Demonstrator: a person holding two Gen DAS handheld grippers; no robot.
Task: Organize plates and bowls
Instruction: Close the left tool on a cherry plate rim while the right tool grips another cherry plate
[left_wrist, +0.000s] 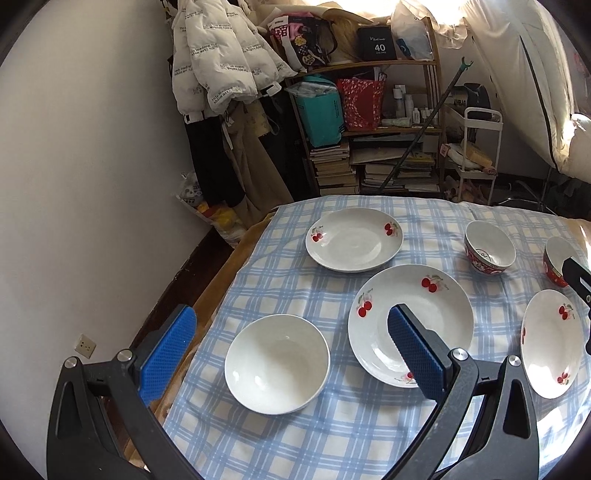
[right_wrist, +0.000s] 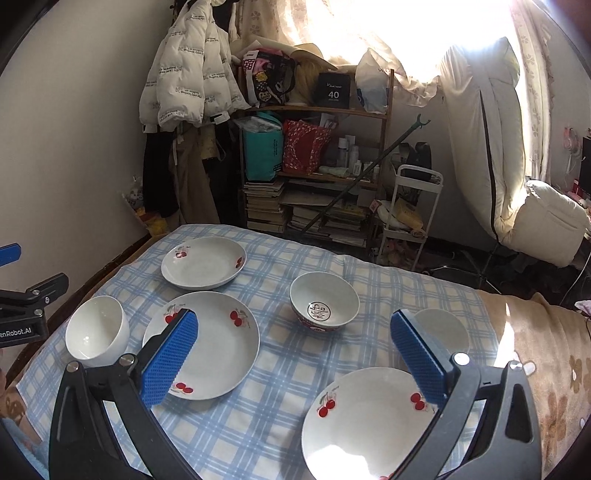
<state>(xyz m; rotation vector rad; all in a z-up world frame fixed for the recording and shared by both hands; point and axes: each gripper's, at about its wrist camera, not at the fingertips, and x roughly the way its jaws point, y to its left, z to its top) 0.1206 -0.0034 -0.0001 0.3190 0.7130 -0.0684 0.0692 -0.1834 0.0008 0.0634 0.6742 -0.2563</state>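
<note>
three cherry plates (right_wrist: 207, 345) and three bowls (right_wrist: 324, 302), all upright, mouths upward

Blue-white checked tablecloth (left_wrist: 369, 424) over table. White puffer jacket (left_wrist: 218, 62) hanging at wall corner, dark clothes below. Wooden shelf (right_wrist: 386, 122) behind: teal bag (right_wrist: 263, 151) beside red patterned bag (right_wrist: 304, 147), black box marked "40" (left_wrist: 376, 43) on top tier, stacked books (left_wrist: 334, 166) at bottom. White trolley (right_wrist: 413, 206) right of shelf. Wall socket (left_wrist: 85, 346) low on left wall.

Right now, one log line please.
left gripper: open, empty | right gripper: open, empty | plates: unstacked | bowls: unstacked
</note>
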